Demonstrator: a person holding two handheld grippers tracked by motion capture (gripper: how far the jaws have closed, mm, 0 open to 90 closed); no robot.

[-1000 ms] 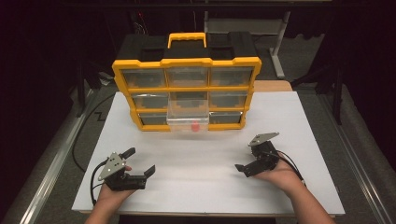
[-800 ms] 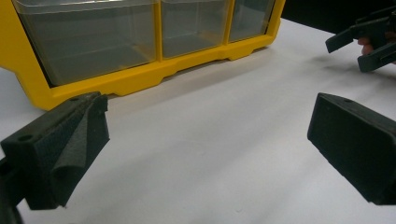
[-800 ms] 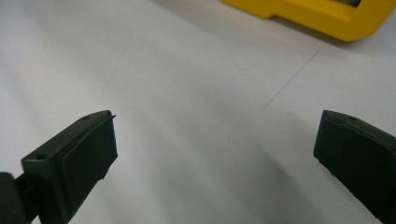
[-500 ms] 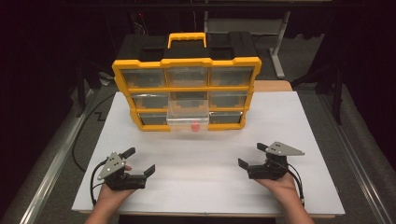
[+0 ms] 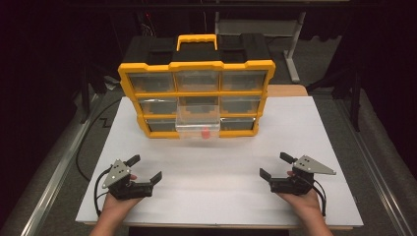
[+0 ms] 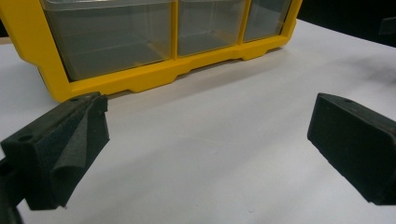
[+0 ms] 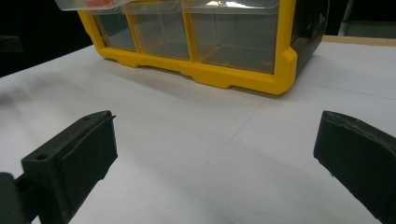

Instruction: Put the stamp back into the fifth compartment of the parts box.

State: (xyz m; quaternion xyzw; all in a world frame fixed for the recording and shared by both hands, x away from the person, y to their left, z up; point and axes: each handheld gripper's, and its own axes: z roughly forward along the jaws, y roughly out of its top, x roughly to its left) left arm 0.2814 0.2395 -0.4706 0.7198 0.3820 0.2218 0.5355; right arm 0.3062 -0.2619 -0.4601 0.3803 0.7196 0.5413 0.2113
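Here, a yellow plastic organiser with nine clear drawers stands upright at the far edge of the white table, centred between the sides. Its bottom-middle clear plastic drawer sits pulled out toward the person, a small red object lying inside near the front wall.

Left gripper rests near the front left corner, jaws spread wide, nothing between them. Right gripper rests near the front right corner, jaws likewise spread and empty.

The open drawer lies ahead of both grippers, well apart from each, roughly midway between them; neither hand is clearly nearer. Drawer's long axis runs front to back, in line with a straight push.

Red object: small, blocky, shape too small to tell further. Other drawers look shut, contents unclear.
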